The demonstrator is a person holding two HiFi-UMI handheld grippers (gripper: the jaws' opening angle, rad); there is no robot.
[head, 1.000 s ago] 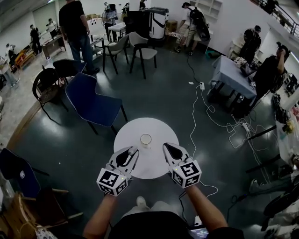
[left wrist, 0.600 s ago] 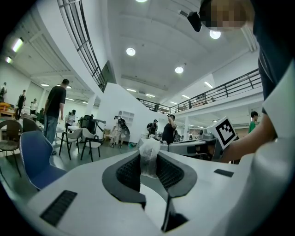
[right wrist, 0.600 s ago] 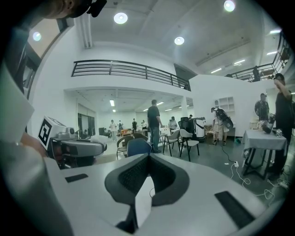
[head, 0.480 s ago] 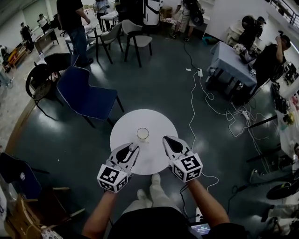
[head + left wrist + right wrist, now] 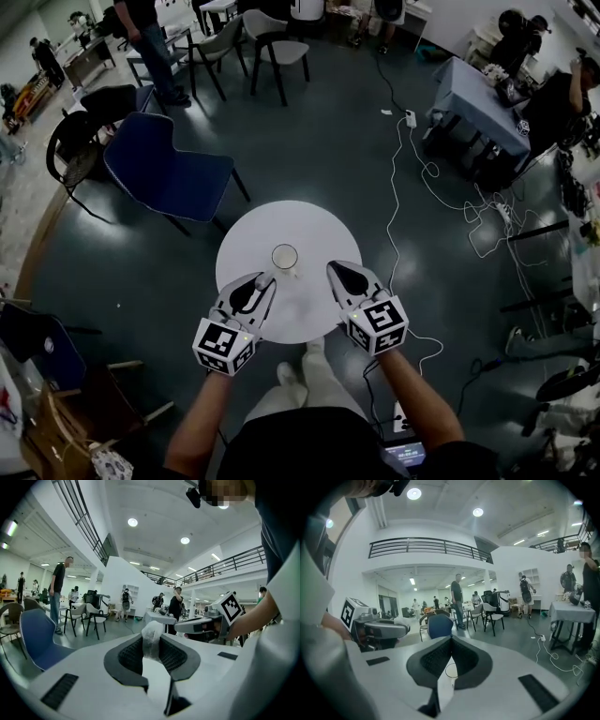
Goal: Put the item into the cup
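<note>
A clear cup [image 5: 284, 257] stands upright near the middle of the round white table [image 5: 300, 225]. My left gripper [image 5: 265, 279] hovers just near-left of the cup, shut on a small white wrapped item [image 5: 152, 637] that sticks up between its pads. In the head view the item [image 5: 266, 277] shows as a pale lump at the tips. My right gripper [image 5: 336, 272] hangs to the cup's right at about the same height, jaws closed together with nothing between them. The cup's rim [image 5: 451, 670] shows below the right gripper's [image 5: 450, 645] pads.
A blue chair [image 5: 164, 178] stands beyond the table on the left, with a black chair [image 5: 80, 141] further out. White cables [image 5: 412, 187] trail over the dark floor at right. A grey-covered table [image 5: 478, 117] and several people are at the room's edges.
The head view has shifted, so table and cup sit a little higher in the frame. Both grippers keep about the same places beside the cup, the left still gripping the item.
</note>
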